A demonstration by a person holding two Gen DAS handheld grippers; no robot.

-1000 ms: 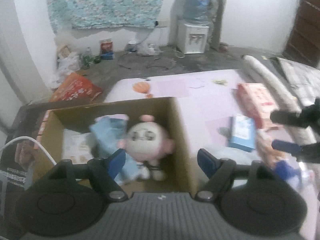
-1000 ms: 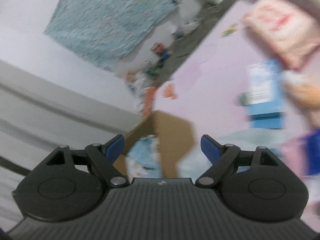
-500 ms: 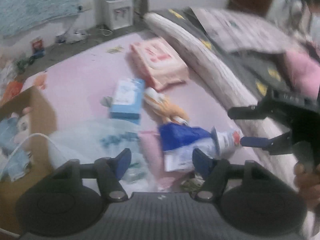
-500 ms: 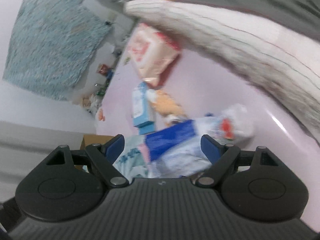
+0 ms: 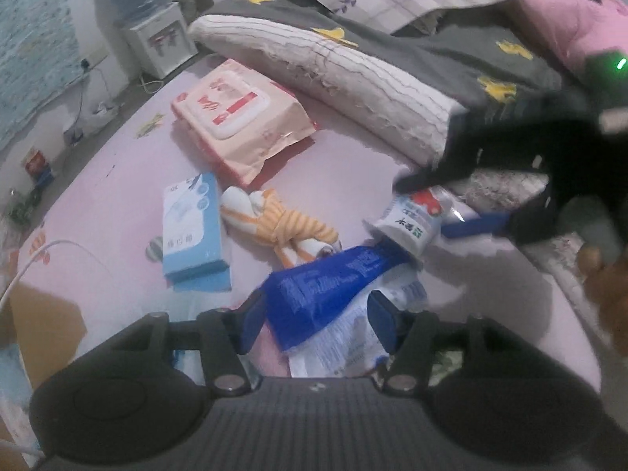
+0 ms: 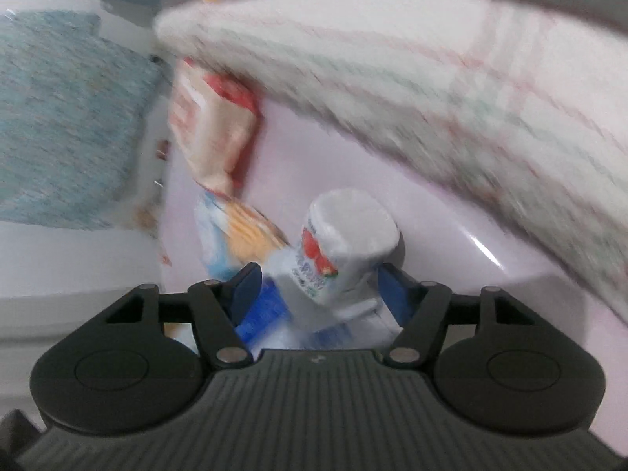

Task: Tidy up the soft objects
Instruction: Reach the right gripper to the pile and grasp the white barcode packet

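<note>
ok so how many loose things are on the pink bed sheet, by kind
Plush toys: 1, the orange striped plush
Wipes packs: 1, the pink wipes pack
Boxes: 1, the blue tissue box
Plastic packs: 2, the blue pack and the white roll pack
Total: 5

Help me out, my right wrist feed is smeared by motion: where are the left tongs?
Observer: The left tongs sit open over the blue end of the crinkly blue and white plastic pack. Your right tongs straddle its white end; whether they pinch it I cannot tell.
Operator: What is the orange blur behind the pack?
Observer: An orange-striped plush toy, lying on the pink bed sheet.
Operator: Is the box in sight?
Observer: Only a brown cardboard corner, at the left wrist view's lower left edge.
</note>
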